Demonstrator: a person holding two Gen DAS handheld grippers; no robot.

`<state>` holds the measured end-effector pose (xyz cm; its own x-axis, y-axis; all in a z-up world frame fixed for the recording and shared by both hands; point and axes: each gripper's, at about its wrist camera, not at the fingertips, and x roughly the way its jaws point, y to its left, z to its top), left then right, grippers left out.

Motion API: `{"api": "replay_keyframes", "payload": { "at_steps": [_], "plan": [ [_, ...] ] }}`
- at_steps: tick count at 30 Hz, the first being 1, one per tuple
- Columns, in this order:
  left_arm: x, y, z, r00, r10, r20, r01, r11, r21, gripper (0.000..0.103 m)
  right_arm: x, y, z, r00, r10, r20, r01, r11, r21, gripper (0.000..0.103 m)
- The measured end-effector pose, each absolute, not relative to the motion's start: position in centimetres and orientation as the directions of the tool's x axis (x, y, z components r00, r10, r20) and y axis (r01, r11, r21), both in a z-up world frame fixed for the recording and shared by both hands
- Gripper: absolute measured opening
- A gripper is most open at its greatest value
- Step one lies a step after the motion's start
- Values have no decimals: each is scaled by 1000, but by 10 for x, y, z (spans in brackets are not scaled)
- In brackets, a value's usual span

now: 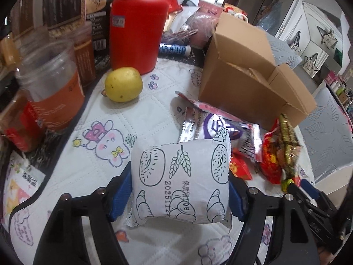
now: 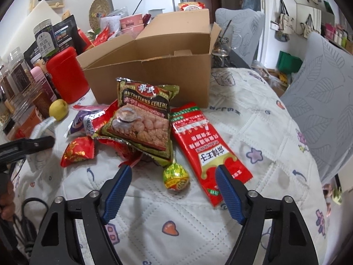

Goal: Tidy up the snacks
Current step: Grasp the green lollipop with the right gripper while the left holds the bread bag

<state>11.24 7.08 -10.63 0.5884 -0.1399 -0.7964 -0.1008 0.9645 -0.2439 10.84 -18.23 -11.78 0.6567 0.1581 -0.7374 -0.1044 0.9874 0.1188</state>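
Observation:
My left gripper [image 1: 179,190] is shut on a white bread packet [image 1: 181,181] printed with bagels and croissants, held above the quilted cloth. An open cardboard box [image 1: 242,70] stands ahead to the right; it also shows in the right wrist view [image 2: 154,66]. My right gripper [image 2: 173,187] is open and empty, with a small green-yellow wrapped ball [image 2: 176,176] between its fingers. Ahead lie a green cereal packet [image 2: 143,119], a long red packet [image 2: 205,145], a small red sweet [image 2: 77,152] and a purple-white packet [image 2: 81,123].
A yellow fruit [image 1: 123,84], a red canister [image 1: 138,33] and plastic jars [image 1: 50,92] stand at the left. The purple-white packet [image 1: 220,130] and red wrappers [image 1: 273,159] lie before the box. Grey leaf-print cushions [image 2: 320,101] sit at the right.

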Motion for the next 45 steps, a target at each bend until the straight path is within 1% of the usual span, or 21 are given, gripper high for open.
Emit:
{"api": "replay_keyframes", "payload": {
  "at_steps": [2, 9, 13, 15, 17, 19, 20, 22, 29, 45],
  "plan": [
    [106, 70, -101, 596, -143, -790, -95, 964, -247, 74, 109, -182, -122, 647, 171, -743, -109, 985, 132, 67],
    [90, 66, -94, 602, -153, -784, -91, 962, -257, 74, 111, -181, -128, 651, 173, -739, -116, 985, 128, 58],
    [86, 65, -96, 595, -161, -787, -90, 960, -265, 74, 110, -177, -127, 659, 163, -734, -139, 986, 95, 43],
    [85, 64, -96, 595, -165, -787, -89, 959, -268, 74, 111, -174, -128, 658, 152, -737, -148, 986, 71, 42],
    [83, 63, -96, 596, -166, -785, -86, 959, -268, 74, 114, -170, -134, 642, 152, -751, -160, 985, 63, 37],
    [82, 63, -96, 598, -165, -784, -85, 960, -267, 74, 116, -168, -138, 636, 146, -758, -158, 986, 57, 36],
    [82, 63, -95, 599, -165, -783, -85, 960, -267, 74, 117, -167, -138, 636, 141, -759, -155, 987, 53, 34],
    [80, 63, -95, 600, -165, -783, -86, 960, -268, 74, 118, -168, -138, 639, 116, -761, -131, 991, 40, 26],
    [75, 63, -94, 607, -169, -777, -79, 960, -270, 74, 113, -170, -136, 630, 123, -767, -125, 991, 56, 26],
    [54, 56, -92, 615, -206, -761, -31, 958, -284, 74, 60, -183, -117, 644, 124, -755, -86, 992, 90, 26]
  ]
}}
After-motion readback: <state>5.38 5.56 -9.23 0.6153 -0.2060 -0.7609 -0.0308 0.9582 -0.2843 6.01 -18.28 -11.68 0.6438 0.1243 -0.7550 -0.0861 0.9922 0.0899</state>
